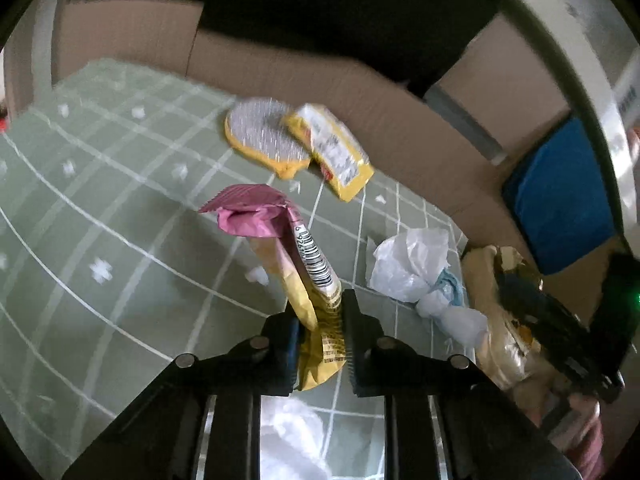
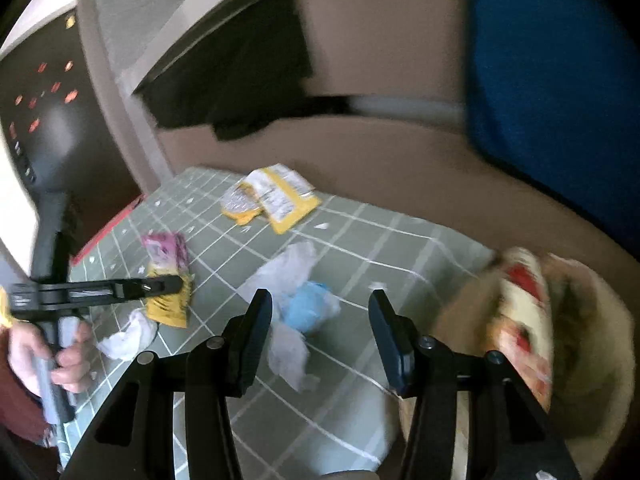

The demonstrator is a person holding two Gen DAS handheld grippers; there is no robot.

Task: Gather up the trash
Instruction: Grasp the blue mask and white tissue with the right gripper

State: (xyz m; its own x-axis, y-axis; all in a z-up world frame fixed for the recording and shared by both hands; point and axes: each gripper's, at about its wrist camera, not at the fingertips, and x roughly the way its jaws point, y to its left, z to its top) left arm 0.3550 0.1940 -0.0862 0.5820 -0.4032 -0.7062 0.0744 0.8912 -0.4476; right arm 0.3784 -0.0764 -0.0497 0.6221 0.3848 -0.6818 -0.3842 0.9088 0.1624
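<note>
My left gripper is shut on the lower end of a yellow and pink snack wrapper, which sticks up between its fingers over the green checked tablecloth. From the right wrist view, the left gripper is at the left with the wrapper in its tips. My right gripper is open with nothing between its fingers, hovering just above a crumpled white and blue plastic wad. That wad lies to the right of the held wrapper. Two yellow wrappers lie at the far edge.
A beige bag holding a red and cream wrapper stands at the table's right edge. A white tissue lies near a person's hand. A cardboard box and a blue object stand behind the table.
</note>
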